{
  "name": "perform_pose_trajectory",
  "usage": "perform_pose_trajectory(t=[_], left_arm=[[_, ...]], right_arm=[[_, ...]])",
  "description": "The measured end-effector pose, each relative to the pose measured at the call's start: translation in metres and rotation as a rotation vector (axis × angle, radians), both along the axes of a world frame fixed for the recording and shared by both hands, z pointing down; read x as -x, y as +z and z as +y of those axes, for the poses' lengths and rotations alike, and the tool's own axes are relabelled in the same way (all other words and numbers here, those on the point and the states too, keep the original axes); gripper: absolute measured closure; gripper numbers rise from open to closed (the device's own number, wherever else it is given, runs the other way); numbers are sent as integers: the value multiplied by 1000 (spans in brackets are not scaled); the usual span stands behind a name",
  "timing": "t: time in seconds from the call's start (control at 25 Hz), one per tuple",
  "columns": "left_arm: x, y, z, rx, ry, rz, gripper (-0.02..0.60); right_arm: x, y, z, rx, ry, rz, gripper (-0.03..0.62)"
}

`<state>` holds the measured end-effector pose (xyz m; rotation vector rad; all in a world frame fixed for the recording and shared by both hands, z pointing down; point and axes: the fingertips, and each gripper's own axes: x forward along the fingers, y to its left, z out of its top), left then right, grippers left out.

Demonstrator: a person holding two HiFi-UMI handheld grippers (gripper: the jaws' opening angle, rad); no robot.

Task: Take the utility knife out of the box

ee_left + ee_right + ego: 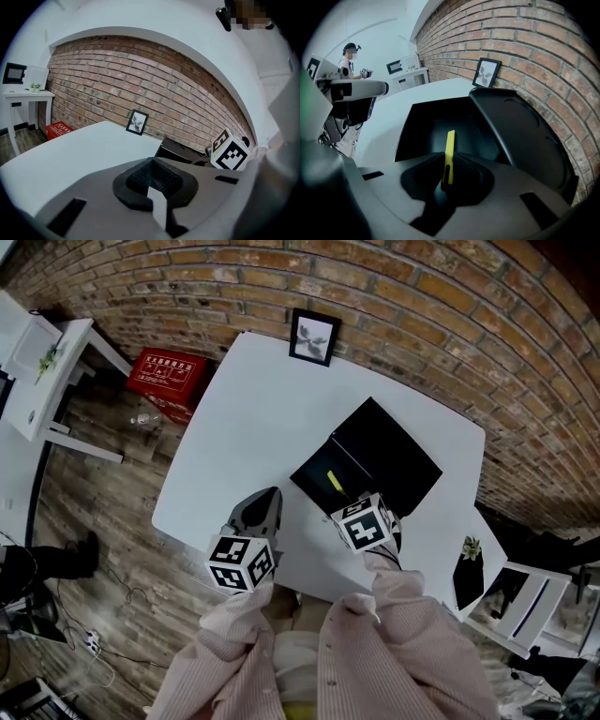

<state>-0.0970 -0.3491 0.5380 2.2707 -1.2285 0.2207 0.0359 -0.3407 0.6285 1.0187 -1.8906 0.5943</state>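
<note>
On the white worktop (272,418) sits the black box (384,446), lid thrown back toward the brick wall. My right gripper (449,161) reaches down into the box, jaws clenched on the near end of the yellow knife (449,150). The knife stands on its thin edge inside the box, not yet lifted out. My left gripper (154,180) hangs over bare worktop just beside the box, jaws pressed together on nothing.

I judge the grip the weak point. The pads hold only one end of a slim, smooth handle, so the far end may droop or swing as I raise it, and it could catch the box wall. Nothing pins the box, so a snag might drag it along.

Only the right gripper view shows the pads on the knife; from the head view the marker cube covers that contact. The head view alone shows the left gripper apart from the box.
</note>
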Motion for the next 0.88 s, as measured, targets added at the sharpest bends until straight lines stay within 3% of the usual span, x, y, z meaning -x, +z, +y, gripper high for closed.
perform_pose_trajectory(t=[0.88], left_arm=[[-9,-58,26,-193,75,34,589]], right_arm=[[8,-98,7,-313,63,-420,531]])
